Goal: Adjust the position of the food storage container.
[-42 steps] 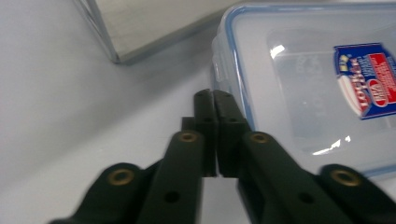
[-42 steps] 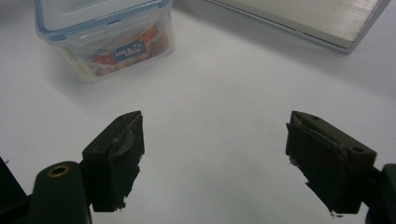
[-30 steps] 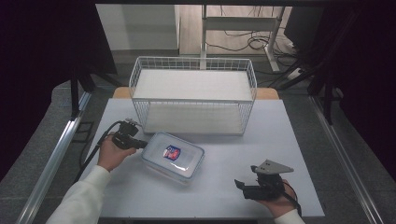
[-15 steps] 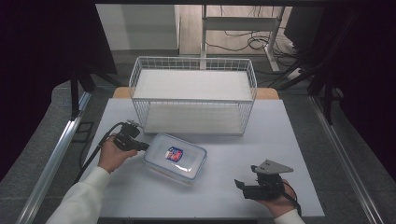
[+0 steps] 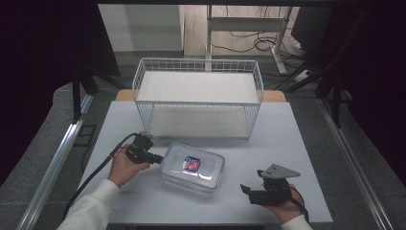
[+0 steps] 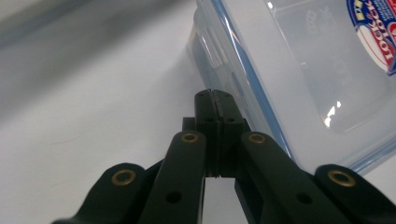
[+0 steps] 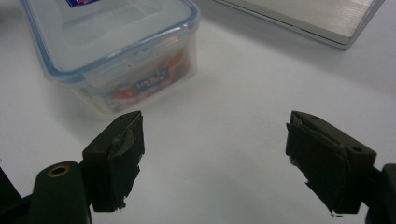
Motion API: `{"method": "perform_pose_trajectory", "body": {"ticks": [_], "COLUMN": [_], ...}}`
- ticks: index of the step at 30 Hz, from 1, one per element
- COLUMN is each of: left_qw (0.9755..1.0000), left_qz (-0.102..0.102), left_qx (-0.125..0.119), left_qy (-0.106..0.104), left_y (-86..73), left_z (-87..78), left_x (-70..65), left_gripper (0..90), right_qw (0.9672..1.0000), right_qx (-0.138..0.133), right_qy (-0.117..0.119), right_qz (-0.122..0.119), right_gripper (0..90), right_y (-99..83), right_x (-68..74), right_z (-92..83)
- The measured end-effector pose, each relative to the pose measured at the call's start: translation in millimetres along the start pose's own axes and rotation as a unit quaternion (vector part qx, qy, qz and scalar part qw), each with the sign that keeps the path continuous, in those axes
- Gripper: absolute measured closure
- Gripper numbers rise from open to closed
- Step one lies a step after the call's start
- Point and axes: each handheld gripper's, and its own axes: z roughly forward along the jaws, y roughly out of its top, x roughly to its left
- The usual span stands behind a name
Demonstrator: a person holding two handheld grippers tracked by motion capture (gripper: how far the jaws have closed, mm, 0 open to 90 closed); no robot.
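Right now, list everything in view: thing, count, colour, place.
table: one, white, under everything.
wire basket: one, white, at the table's far edge.
plastic container: one, clear with a blue-rimmed lid and a red-blue label, near the table's middle.
desk frame: one, grey, on the floor behind the table.
left claw: one, black, jaws shut, tip at the container's left end.
right claw: one, black, jaws open, right of the container.
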Motion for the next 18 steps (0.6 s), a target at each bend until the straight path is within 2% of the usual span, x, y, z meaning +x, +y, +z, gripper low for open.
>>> {"method": "perform_pose_trajectory", "body": {"ticks": [1, 2, 4, 7, 11, 18], "left_qw": [1.0000, 1.0000, 0.9997, 0.9993, 0.9991, 0.9989], "left_qz": [0.006, 0.006, 0.016, 0.023, 0.033, 0.035], "left_qx": [0.000, 0.000, -0.005, -0.006, -0.001, -0.010], "left_qy": [-0.004, -0.004, -0.020, -0.028, -0.029, -0.029], "left_y": [0.4, 0.4, 0.6, 0.8, -0.2, -2.0], "left_z": [2.3, 2.3, 4.2, 6.4, 9.5, 7.7], "left_x": [-6.9, -6.9, -17.6, -26.3, -32.3, -33.7], "left_gripper": [90.0, 90.0, 90.0, 90.0, 89.9, 89.9], "right_qw": [1.0000, 1.0000, 1.0000, 1.0000, 1.0000, 1.0000], "right_qx": [0.000, 0.000, 0.001, 0.000, 0.000, 0.000], "right_qy": [0.000, 0.000, 0.000, 0.000, 0.000, -0.004], "right_qz": [0.000, 0.000, 0.000, 0.001, 0.000, 0.004], "right_gripper": [19.5, 19.5, 19.5, 19.5, 19.5, 19.5], "right_y": [-0.1, -0.1, -0.1, -0.3, -0.2, -0.7], "right_x": [0.1, 0.1, -0.2, -0.5, -0.6, -2.7], "right_z": [0.3, 0.3, 0.1, 0.4, -0.1, 0.0]}}
